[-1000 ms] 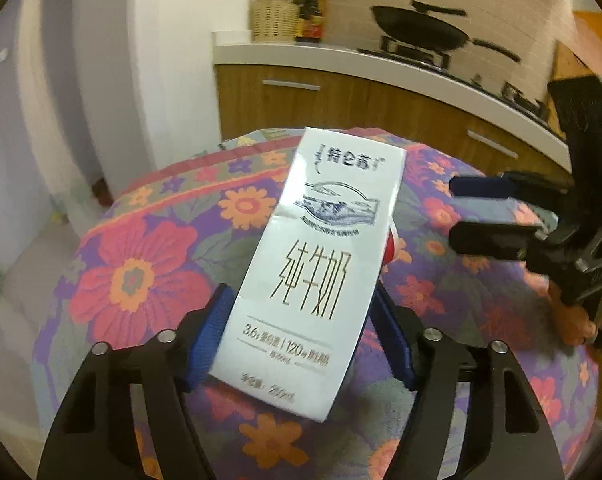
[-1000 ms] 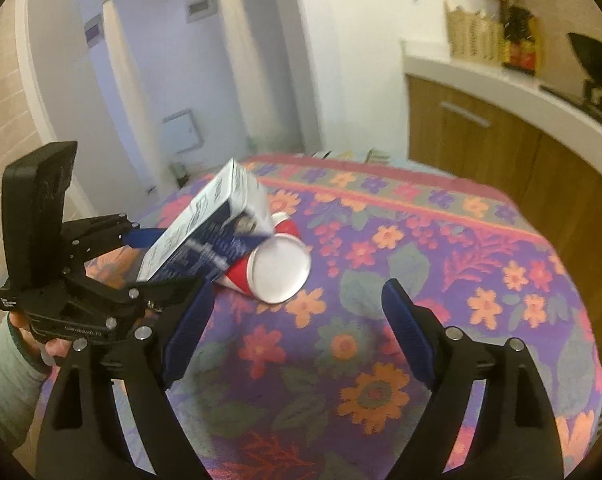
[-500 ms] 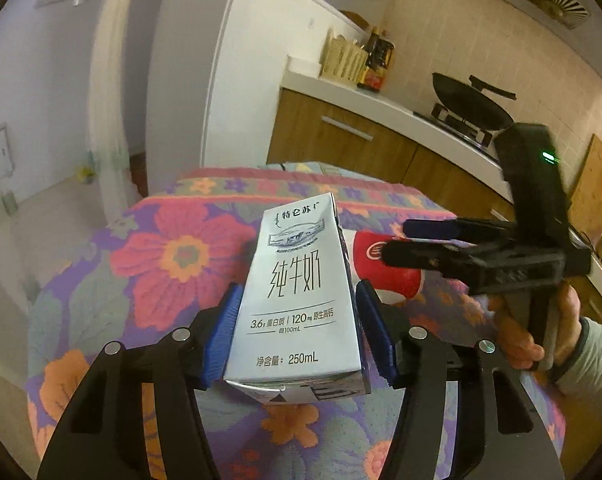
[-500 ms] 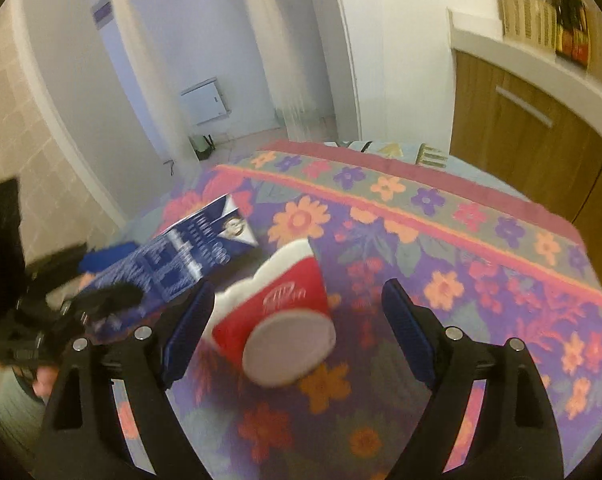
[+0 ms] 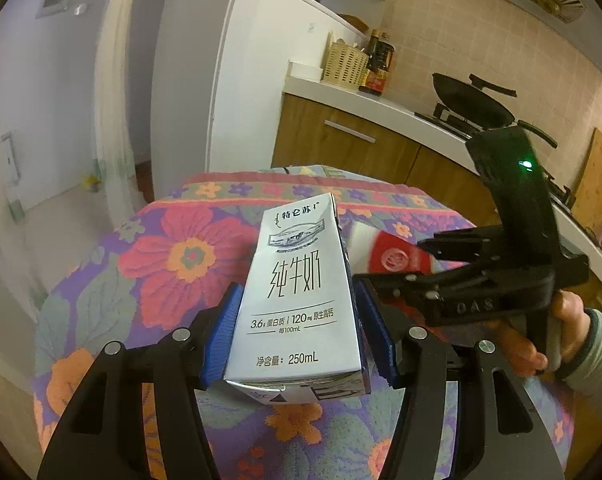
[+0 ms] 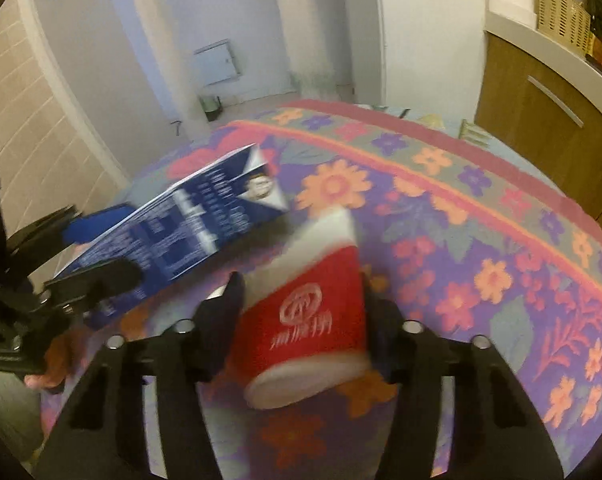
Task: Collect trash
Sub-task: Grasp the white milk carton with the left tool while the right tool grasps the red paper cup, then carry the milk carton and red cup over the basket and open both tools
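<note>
My left gripper (image 5: pixel 297 332) is shut on a white 250 mL milk carton (image 5: pixel 297 304) and holds it tilted above the flowered tablecloth (image 5: pixel 153 272). The carton's blue side (image 6: pixel 189 232) shows in the right wrist view, held by the left gripper (image 6: pixel 97 256). My right gripper (image 6: pixel 301 304) is closed around a red and white paper cup (image 6: pixel 313 320) that lies on its side, its rim toward the camera. In the left wrist view the cup (image 5: pixel 393 256) sits just right of the carton, between the right gripper's fingers (image 5: pixel 441 268).
The round table is covered by the flowered cloth (image 6: pixel 481 272). Behind it runs a kitchen counter (image 5: pixel 381 104) with a wicker basket (image 5: pixel 345 64), a dark bottle (image 5: pixel 379 64) and a wok (image 5: pixel 473 100). Wooden cabinets (image 6: pixel 541 120) stand at the right. A white wall and doorway lie left.
My right gripper has moved onto the cup and closed around it. My left gripper has kept hold of the carton, which has come down from steeply tilted to a lower angle.
</note>
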{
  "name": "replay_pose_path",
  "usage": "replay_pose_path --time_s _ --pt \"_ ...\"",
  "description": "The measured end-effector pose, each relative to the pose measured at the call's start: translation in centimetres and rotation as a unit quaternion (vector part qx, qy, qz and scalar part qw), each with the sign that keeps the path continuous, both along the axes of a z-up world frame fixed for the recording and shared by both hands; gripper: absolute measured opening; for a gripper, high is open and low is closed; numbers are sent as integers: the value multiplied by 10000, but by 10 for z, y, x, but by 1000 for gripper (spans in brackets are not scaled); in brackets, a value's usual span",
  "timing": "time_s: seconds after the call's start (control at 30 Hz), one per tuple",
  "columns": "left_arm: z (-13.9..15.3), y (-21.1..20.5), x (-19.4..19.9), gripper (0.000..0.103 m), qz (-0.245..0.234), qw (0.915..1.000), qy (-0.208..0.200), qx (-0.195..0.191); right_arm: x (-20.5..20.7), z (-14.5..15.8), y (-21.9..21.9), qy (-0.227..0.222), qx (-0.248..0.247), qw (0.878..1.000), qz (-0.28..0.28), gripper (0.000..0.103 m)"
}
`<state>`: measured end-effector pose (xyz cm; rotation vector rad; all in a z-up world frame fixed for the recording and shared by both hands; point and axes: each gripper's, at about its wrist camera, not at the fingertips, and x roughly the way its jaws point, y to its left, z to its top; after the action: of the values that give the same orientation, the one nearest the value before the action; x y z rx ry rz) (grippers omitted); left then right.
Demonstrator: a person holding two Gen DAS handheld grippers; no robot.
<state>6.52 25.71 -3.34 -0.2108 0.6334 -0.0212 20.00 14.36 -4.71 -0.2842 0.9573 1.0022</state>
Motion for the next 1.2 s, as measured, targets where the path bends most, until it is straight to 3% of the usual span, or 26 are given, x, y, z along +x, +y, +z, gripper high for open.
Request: replay_pose_path --time_s 0.1,0.2,0.33,0.67,1.2 --pt "0 0 0 56 -2 10000 -4 17 -9 5 -10 -124 171 9998 -11 36" --pt "0 0 1 56 -24 10000 -17 1 -15 8 -22 -53 331 9994 -46 31" --pt "1 -6 0 56 24 9998 3 205 -38 20 -38 -316 370 9988 11 25" --pt "12 -42 -19 56 -68 9998 -5 204 -85 43 -97 -988 555 9935 -145 24" --pt "39 -159 -25 56 -846 9958 -322 132 -110 68 -247 -1535 764 9737 -1501 24"
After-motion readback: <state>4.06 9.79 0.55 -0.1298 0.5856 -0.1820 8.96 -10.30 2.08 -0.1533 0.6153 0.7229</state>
